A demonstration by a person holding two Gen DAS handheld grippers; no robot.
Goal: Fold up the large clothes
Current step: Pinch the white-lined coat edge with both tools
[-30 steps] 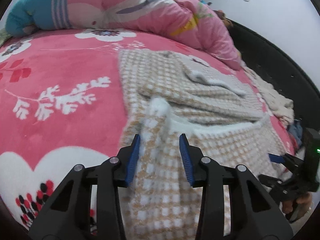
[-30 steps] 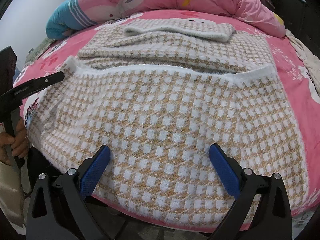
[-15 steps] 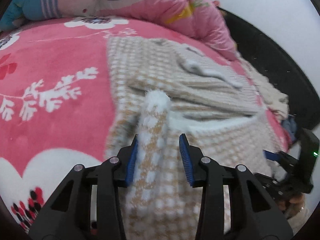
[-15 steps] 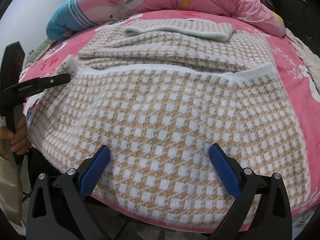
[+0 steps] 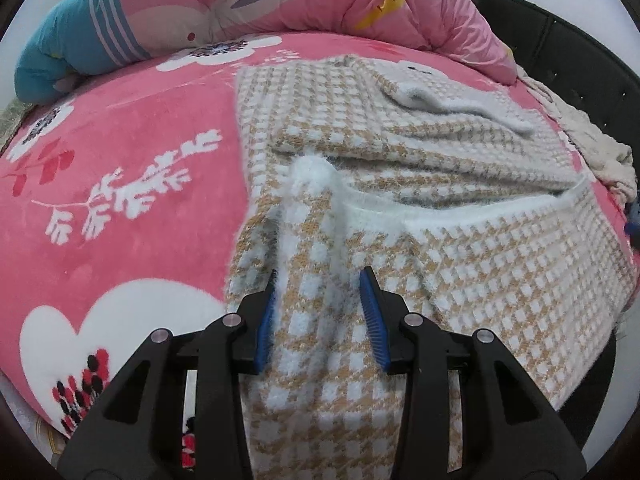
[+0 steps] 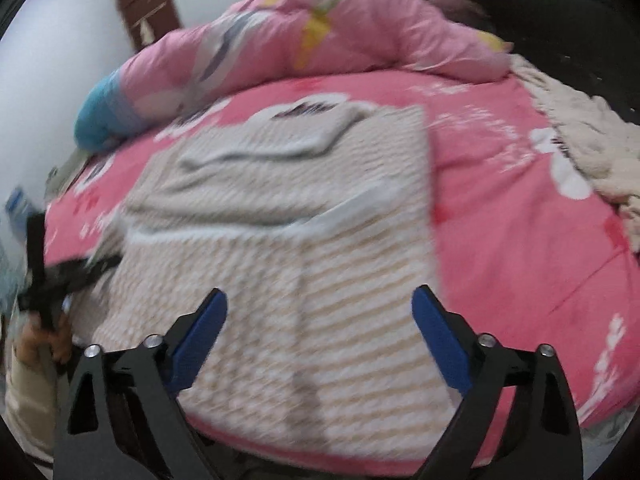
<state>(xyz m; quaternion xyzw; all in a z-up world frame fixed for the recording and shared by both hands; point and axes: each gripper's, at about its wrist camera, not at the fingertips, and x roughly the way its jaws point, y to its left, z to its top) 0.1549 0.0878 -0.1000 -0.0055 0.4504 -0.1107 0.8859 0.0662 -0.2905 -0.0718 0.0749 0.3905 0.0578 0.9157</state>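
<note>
A beige-and-white checked knit garment (image 5: 460, 184) lies partly folded on a pink bed; it also shows blurred in the right wrist view (image 6: 304, 240). My left gripper (image 5: 322, 304) is partly closed around a raised ridge of the garment's left hem, which bunches up between the blue pads; whether the pads pinch it is unclear. My right gripper (image 6: 320, 336) is wide open and empty above the garment's near edge. The left gripper (image 6: 76, 270) shows at the garment's left side in the right wrist view.
A pink flowered bedsheet (image 5: 120, 184) covers the bed. A rolled pink and blue quilt (image 5: 248, 4) lies along the far side. A cream knitted item (image 6: 580, 128) lies at the right edge by a dark headboard (image 5: 560, 48).
The left gripper keeps the hem ridge between its pads and has pulled back a little. The right wrist view has swung to the right and blurred; its jaws stay open.
</note>
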